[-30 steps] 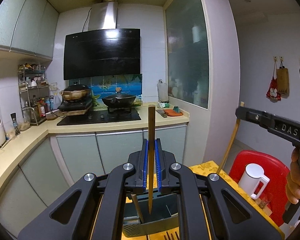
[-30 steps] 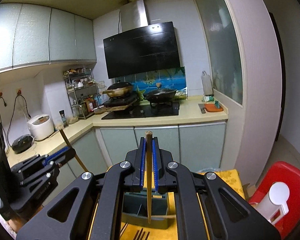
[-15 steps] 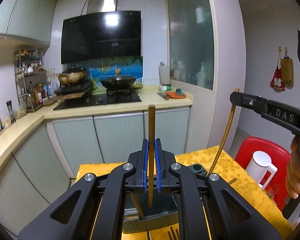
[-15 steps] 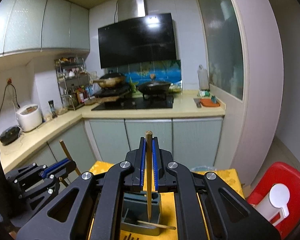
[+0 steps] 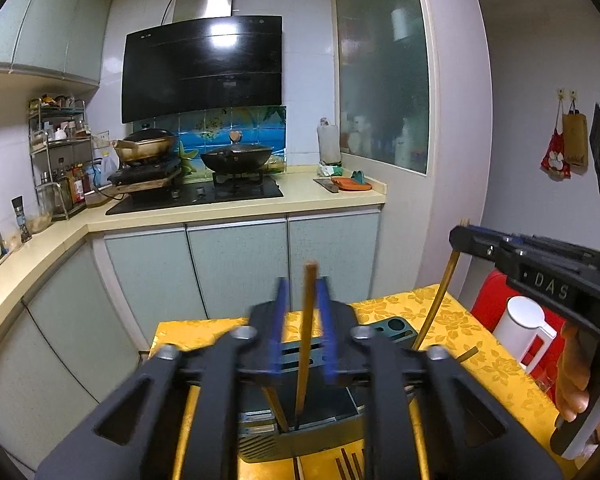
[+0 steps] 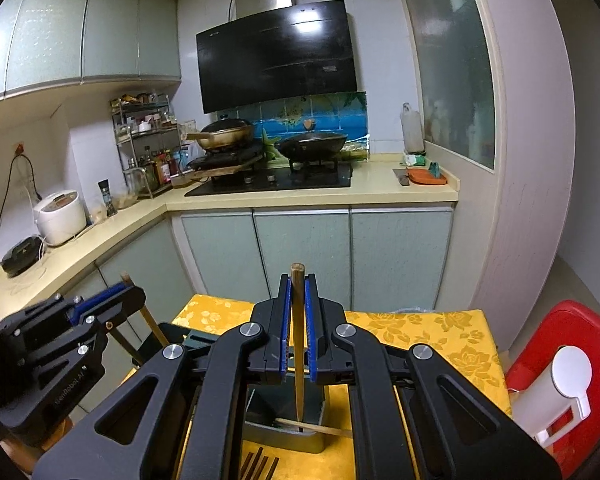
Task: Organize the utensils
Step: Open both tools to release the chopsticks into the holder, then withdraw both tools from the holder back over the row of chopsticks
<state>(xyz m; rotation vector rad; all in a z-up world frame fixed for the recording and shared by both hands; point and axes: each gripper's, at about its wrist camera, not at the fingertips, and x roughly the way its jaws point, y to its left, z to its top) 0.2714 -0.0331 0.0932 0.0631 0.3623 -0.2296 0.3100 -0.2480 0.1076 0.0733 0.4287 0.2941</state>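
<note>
A grey-green utensil holder (image 5: 300, 436) (image 6: 284, 432) stands on the yellow-clothed table (image 5: 480, 360) below both grippers. My left gripper (image 5: 302, 292) has opened; its blue pads stand apart from a wooden chopstick (image 5: 306, 340) whose tip is down in the holder. My right gripper (image 6: 296, 292) is shut on another wooden chopstick (image 6: 299, 344), held upright with its tip in the holder. The right gripper also shows in the left wrist view (image 5: 472, 240), the left one in the right wrist view (image 6: 116, 300). Another chopstick (image 6: 312, 428) lies across the holder's rim.
Dark fork tines (image 6: 260, 464) lie on the cloth in front of the holder. A white jug (image 6: 556, 396) sits on a red stool (image 6: 560, 328) to the right. A dark green lid (image 5: 392, 326) lies behind the holder. Kitchen cabinets (image 5: 236, 268) stand behind the table.
Both grippers have come lower toward the holder. The left jaws have opened and let go of their chopstick, which now stands in the holder. The right gripper still grips its chopstick.
</note>
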